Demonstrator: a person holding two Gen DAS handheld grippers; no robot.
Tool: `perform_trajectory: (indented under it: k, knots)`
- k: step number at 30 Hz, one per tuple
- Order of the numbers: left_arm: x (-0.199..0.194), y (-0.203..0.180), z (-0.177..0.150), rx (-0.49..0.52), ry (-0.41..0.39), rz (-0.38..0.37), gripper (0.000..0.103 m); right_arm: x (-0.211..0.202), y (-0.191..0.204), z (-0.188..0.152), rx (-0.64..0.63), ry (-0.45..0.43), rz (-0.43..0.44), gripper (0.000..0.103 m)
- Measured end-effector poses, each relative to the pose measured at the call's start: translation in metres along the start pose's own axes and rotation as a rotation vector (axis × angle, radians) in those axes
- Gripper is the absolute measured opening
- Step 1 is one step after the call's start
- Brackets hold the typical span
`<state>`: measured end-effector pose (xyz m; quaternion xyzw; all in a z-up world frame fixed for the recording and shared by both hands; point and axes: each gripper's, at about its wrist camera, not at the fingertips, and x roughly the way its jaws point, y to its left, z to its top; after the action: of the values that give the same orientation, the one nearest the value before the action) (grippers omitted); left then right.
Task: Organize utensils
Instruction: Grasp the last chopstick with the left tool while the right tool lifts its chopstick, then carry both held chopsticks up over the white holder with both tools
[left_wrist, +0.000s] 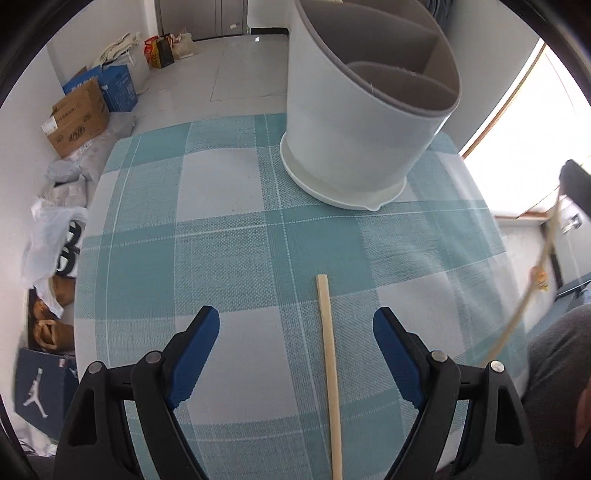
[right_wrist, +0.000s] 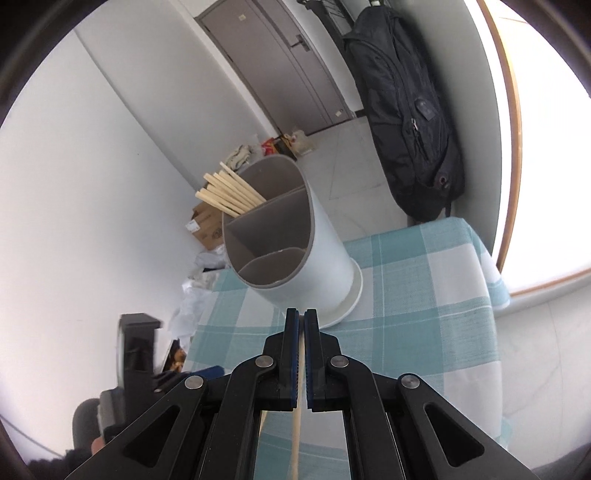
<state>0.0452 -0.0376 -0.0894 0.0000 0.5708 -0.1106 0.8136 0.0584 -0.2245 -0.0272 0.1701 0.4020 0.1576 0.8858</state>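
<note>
A white utensil holder (left_wrist: 362, 122) with grey divided compartments stands on the blue checked tablecloth (left_wrist: 229, 236). In the right wrist view the holder (right_wrist: 314, 266) has several wooden chopsticks (right_wrist: 229, 194) sticking out of its far compartment. My left gripper (left_wrist: 295, 325) is open, low over the cloth, with one wooden chopstick (left_wrist: 330, 373) lying between its fingers, nearer the right one. My right gripper (right_wrist: 301, 314) is shut on a wooden chopstick (right_wrist: 297, 424) and holds it in the air short of the holder. That chopstick also shows at the right edge of the left wrist view (left_wrist: 528, 291).
Cardboard boxes (left_wrist: 79, 116) and bags (left_wrist: 51, 236) lie on the floor left of the table. A black backpack (right_wrist: 410, 110) hangs by the bright window at the table's far side. A grey door (right_wrist: 280, 62) is behind.
</note>
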Motion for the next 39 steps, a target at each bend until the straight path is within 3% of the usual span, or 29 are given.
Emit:
perform_trajectory:
  k: [3,9,18,20,22,25,31,34,39]
  knots:
    - [0.008,-0.001,0.004,0.004,0.03,0.038,0.081,-0.01,-0.012,0.0,0.026,-0.027,0.031,0.002]
    - [0.021,-0.006,0.005,0.036,0.089,0.084,0.057,-0.023,-0.03,0.003,0.085,-0.058,0.068,0.002]
    - [0.026,-0.017,0.021,0.053,0.117,0.055,0.027,-0.037,-0.033,0.004,0.085,-0.092,0.084,0.002]
    - [0.027,-0.017,0.021,0.031,0.134,0.055,0.025,-0.038,-0.034,0.005,0.077,-0.098,0.08,0.002]
    - [0.027,-0.017,0.022,0.022,0.135,0.061,0.009,-0.041,-0.034,0.005,0.077,-0.105,0.084,0.002]
    - [0.027,-0.022,0.018,0.038,0.123,0.067,0.003,-0.043,-0.037,0.005,0.085,-0.113,0.081,0.002]
    - [0.024,-0.029,0.016,0.034,0.115,0.088,0.002,-0.045,-0.038,0.003,0.092,-0.121,0.073,0.002]
    - [0.012,-0.026,0.016,0.001,0.066,0.073,0.002,-0.047,-0.034,0.002,0.071,-0.127,0.07,0.002]
    - [-0.034,-0.024,0.009,-0.046,-0.138,0.044,0.002,-0.049,-0.027,-0.001,0.045,-0.132,0.072,0.002]
